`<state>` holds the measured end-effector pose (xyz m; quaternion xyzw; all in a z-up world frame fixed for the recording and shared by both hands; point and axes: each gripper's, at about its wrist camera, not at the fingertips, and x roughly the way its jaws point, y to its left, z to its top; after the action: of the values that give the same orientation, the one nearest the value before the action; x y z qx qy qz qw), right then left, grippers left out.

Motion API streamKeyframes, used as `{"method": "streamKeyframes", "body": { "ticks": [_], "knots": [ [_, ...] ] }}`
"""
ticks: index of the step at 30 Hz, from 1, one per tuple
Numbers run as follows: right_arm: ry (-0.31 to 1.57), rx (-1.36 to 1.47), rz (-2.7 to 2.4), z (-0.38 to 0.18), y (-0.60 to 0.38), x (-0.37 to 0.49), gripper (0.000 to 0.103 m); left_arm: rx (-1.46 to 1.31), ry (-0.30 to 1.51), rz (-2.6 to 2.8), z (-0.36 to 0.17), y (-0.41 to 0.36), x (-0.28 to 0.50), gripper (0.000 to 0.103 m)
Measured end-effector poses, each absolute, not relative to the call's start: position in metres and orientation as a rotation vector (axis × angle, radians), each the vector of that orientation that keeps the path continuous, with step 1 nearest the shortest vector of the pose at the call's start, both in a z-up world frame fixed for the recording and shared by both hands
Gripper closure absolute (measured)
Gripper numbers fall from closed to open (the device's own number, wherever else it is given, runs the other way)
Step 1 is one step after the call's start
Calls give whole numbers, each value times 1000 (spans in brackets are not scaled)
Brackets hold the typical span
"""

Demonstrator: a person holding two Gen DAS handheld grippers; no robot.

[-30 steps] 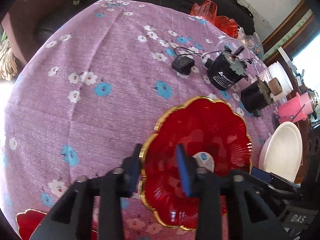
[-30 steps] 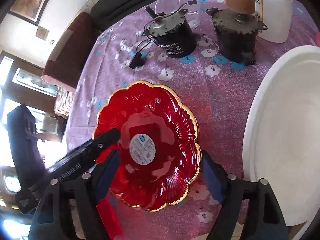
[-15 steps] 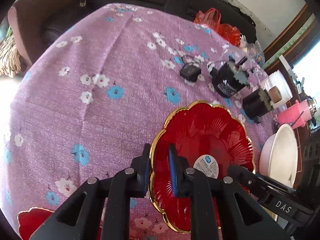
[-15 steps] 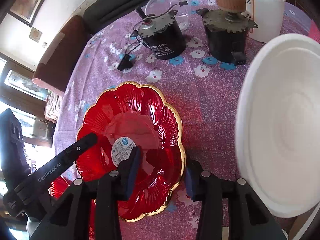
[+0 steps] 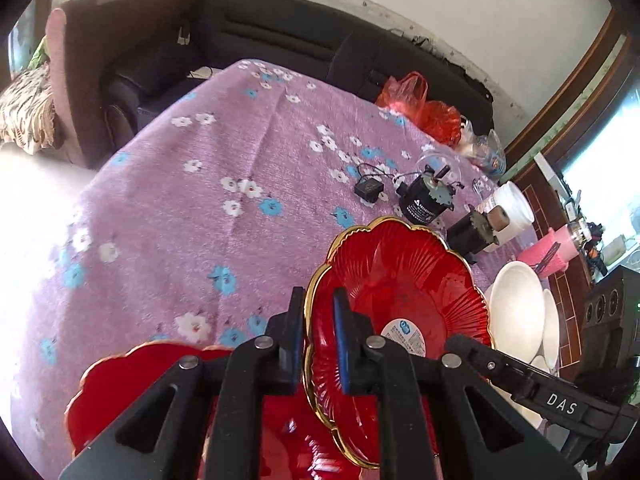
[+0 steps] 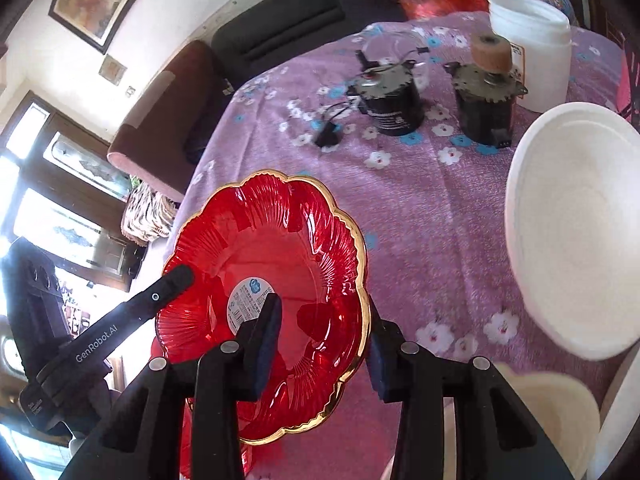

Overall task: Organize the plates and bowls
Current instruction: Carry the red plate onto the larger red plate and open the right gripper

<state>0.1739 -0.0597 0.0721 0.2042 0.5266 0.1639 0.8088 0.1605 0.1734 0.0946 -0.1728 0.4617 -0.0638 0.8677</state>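
Red gilt-rimmed plate (image 5: pixel 400 292) pinched by left hand-held gripper (image 5: pixel 318 336) and right hand-held gripper (image 6: pixel 320 344), second red plate (image 5: pixel 132 384) half hidden beneath

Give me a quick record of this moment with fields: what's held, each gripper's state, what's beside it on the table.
held item: red scalloped glass plate with gold rim, lifted off the purple flowered tablecloth
left gripper: shut on the plate's left rim
right gripper: shut on the plate's right rim, one pad inside, one outside
below the left gripper: second red gold-rimmed plate on the cloth
to the right: white bowl
farther back: two black motors, white plastic tub
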Motion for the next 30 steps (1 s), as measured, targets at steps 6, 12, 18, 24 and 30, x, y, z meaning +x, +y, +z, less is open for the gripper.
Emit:
{"method": "streamKeyframes", "body": {
  "ticks": [6, 12, 18, 24, 30],
  "knots": [
    [1113, 359, 416, 89, -18, 140, 61, -380, 896, -80, 113, 214, 111, 91],
    [1159, 299, 473, 77, 33, 115, 60, -379, 868, -19, 109, 254, 68, 90],
    [1231, 283, 483, 45, 66, 101, 60, -386, 886, 19, 83, 278, 44, 90],
    [1210, 214, 454, 38, 82, 92, 60, -402, 922, 29, 57, 285, 40, 84],
    [1171, 168, 449, 37, 89, 89, 58, -463, 909, -26, 52, 288, 33, 55]
  ]
}}
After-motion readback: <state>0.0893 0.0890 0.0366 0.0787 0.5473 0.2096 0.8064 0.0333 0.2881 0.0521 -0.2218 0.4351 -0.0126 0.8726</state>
